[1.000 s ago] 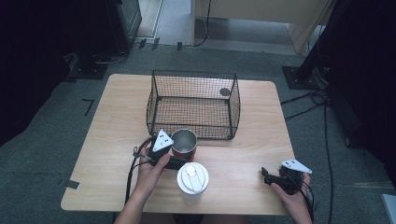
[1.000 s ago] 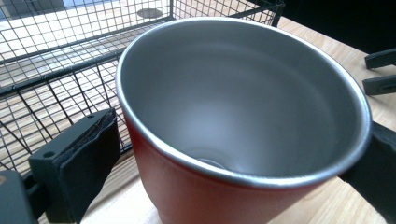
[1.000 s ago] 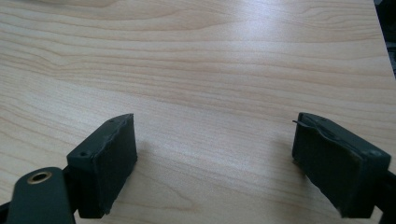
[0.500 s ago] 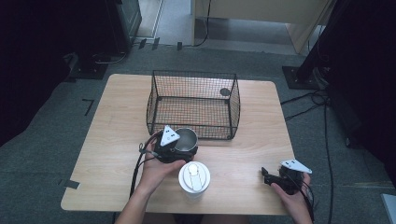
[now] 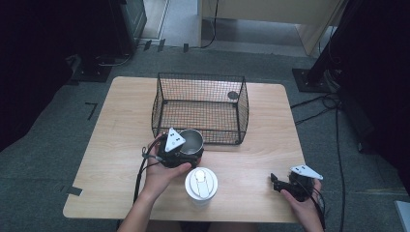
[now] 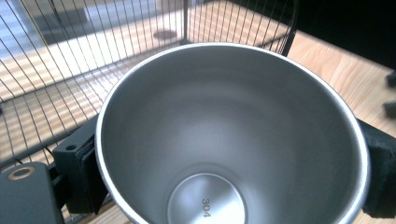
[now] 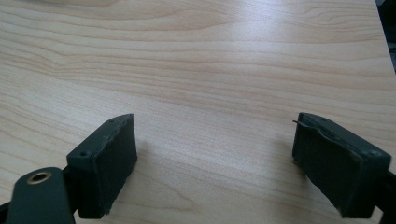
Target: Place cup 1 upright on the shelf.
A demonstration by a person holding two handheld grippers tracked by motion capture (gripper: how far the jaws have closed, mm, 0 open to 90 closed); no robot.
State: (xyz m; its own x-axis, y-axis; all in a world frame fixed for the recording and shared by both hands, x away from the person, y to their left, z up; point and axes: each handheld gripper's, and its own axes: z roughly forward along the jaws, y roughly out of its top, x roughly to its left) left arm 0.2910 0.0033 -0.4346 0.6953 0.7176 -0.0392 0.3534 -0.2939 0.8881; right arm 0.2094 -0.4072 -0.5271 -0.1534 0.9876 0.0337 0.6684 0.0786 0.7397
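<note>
The left claw (image 5: 186, 153) is clamping the steel cup (image 5: 191, 140) by its sides, holding it upright just before the wire basket (image 5: 199, 107), probably for loading, while the right claw (image 5: 276, 182) is resting wide and empty over the table (image 5: 116, 130).

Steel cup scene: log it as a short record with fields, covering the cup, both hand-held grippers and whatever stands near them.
cup: steel cup, open end up, nothing inside, close against the front of the basket
left hand-held gripper: pads on opposite sides of the cup, shut on it
right hand-held gripper: jaws apart, nothing between them, over bare table
basket: black wire basket at mid table, a small dark disc in its far right corner
lid: white lid near the table's front edge
</note>
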